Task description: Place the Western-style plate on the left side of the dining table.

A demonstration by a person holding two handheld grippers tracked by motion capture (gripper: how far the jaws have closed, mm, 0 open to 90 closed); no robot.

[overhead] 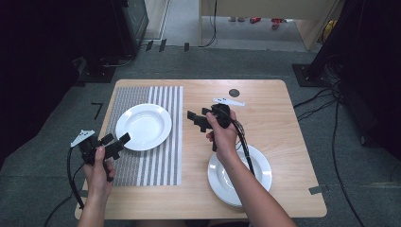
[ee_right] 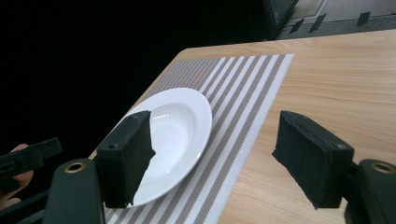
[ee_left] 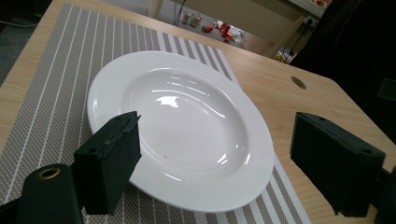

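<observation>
A white deep plate (overhead: 143,126) sits on a striped grey placemat (overhead: 161,161) on the left half of the wooden table (overhead: 283,118). My left gripper (overhead: 116,138) hovers over the mat's near left side, open and holding nothing, and it points at the plate (ee_left: 187,116). My right gripper (overhead: 196,120) hangs above the table's middle, to the right of the mat, also open with nothing between its jaws. Its view shows the same plate (ee_right: 177,121) beyond its left jaw. A second white plate (overhead: 262,172) lies at the front right, partly covered by my right forearm.
A small dark round hole (overhead: 234,92) marks the table near its far edge. Cables (overhead: 321,99) run over the grey carpet to the right, and dark equipment stands at the left and right. The left hand and its gripper (ee_right: 18,163) appear low at the left of the right gripper view.
</observation>
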